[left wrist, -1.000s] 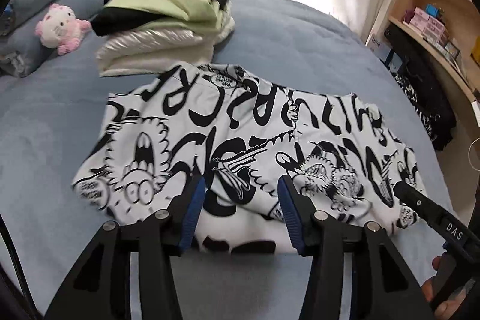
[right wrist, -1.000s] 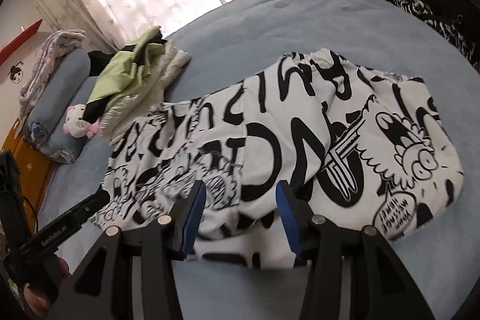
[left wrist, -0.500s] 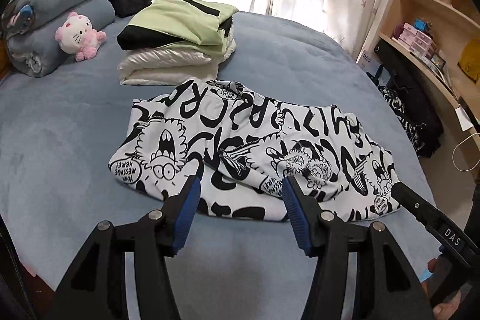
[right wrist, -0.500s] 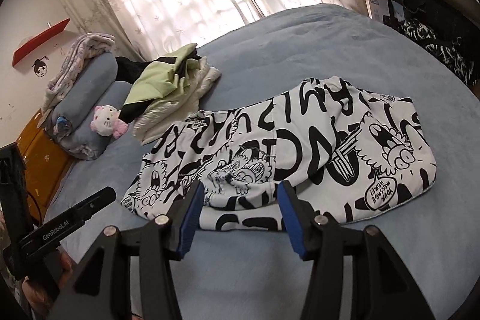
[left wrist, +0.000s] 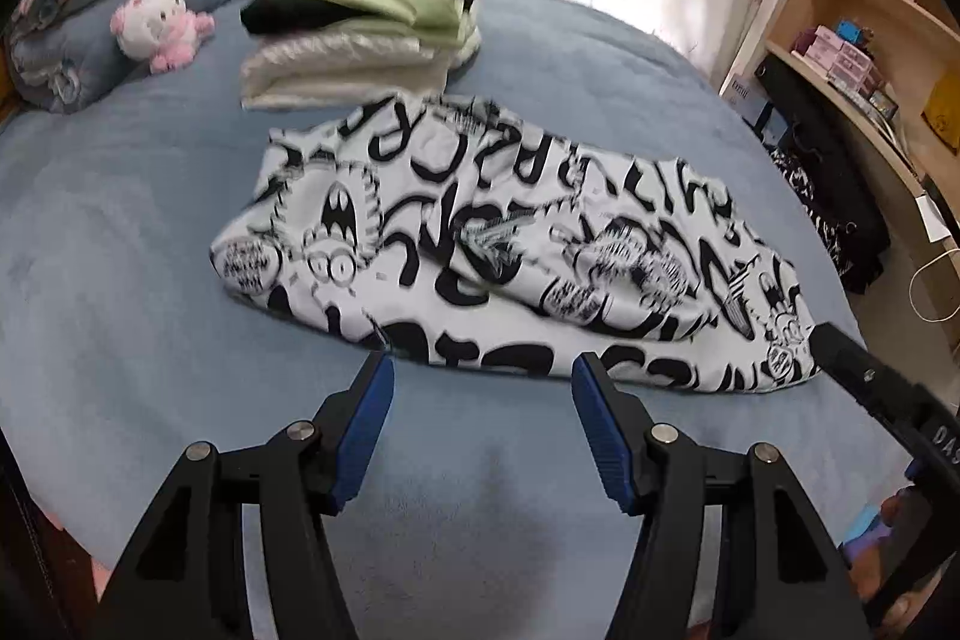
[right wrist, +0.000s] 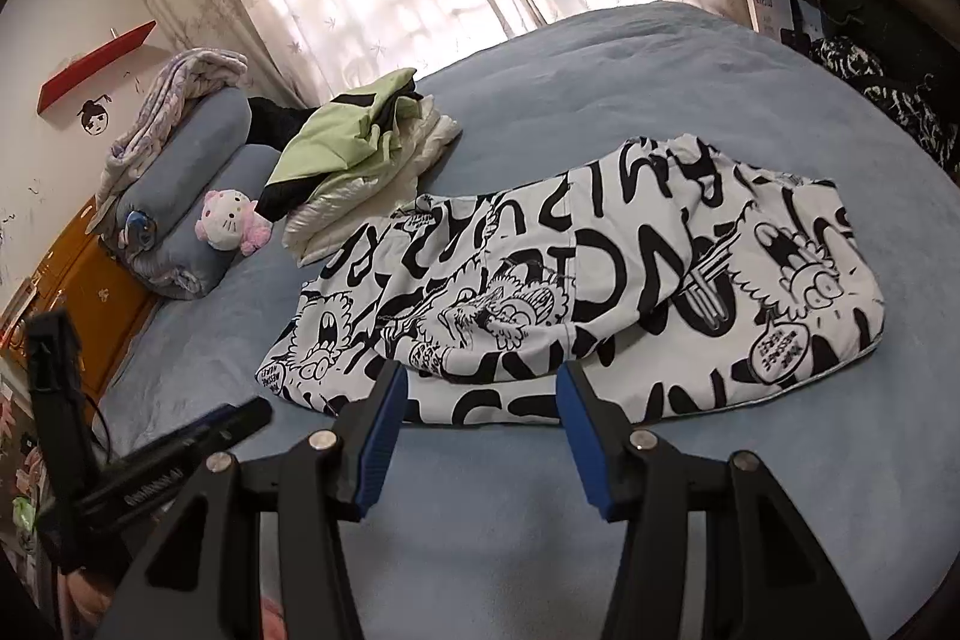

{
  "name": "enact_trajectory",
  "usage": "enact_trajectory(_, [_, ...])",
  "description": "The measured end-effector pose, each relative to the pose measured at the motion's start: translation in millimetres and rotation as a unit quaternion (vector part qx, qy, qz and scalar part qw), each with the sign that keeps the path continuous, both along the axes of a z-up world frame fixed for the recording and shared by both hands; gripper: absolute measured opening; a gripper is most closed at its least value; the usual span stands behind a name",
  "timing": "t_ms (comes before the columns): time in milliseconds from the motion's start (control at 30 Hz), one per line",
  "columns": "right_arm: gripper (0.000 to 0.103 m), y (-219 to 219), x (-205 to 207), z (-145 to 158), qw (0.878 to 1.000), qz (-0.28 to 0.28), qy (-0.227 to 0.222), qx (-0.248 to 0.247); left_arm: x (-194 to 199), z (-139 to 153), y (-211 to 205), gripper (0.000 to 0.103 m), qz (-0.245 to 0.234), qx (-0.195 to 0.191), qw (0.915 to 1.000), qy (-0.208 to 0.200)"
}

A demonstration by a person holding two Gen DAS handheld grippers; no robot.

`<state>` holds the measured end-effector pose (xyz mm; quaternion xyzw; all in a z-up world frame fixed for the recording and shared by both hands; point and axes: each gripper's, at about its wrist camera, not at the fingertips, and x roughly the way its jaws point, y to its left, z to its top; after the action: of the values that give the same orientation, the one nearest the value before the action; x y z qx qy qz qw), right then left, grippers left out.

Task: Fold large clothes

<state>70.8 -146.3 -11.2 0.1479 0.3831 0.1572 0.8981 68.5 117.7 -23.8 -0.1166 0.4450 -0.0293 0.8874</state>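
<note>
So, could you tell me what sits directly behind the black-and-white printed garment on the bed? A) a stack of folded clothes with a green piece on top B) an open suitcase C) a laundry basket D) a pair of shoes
A: just beyond the printed garment lies a stack of folded clothes, its top piece light green, resting on the blue bed.

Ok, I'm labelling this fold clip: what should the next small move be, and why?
Probably bring both grippers down to the near edge of the black-and-white printed garment and pinch it for another fold. The left gripper and right gripper are open and empty, and the garment lies long and lumpy beside the folded pile.
</note>
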Motion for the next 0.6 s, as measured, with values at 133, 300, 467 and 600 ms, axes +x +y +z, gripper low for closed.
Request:
enact_trajectory(133, [0.052, 3, 10, -10, 1.000, 0.003, 0.006, 0.000, 11, -24, 6, 0.060, 0.003, -0.020, 0.9995, 0.024])
enact_trajectory(300, [0.052, 11, 26, -25, 1.000, 0.004, 0.019, 0.001, 28, -56, 18, 0.060, 0.015, -0.062, 0.9965, 0.054])
enact_trajectory(467, [0.052, 18, 47, -40, 0.999, 0.007, 0.034, 0.001, 44, -86, 34, 0.060, 0.034, -0.116, 0.9900, 0.072])
enact_trajectory(600, [0.052, 25, 62, -48, 0.999, 0.012, 0.040, 0.001, 54, -107, 45, 0.060, 0.050, -0.157, 0.9837, 0.072])
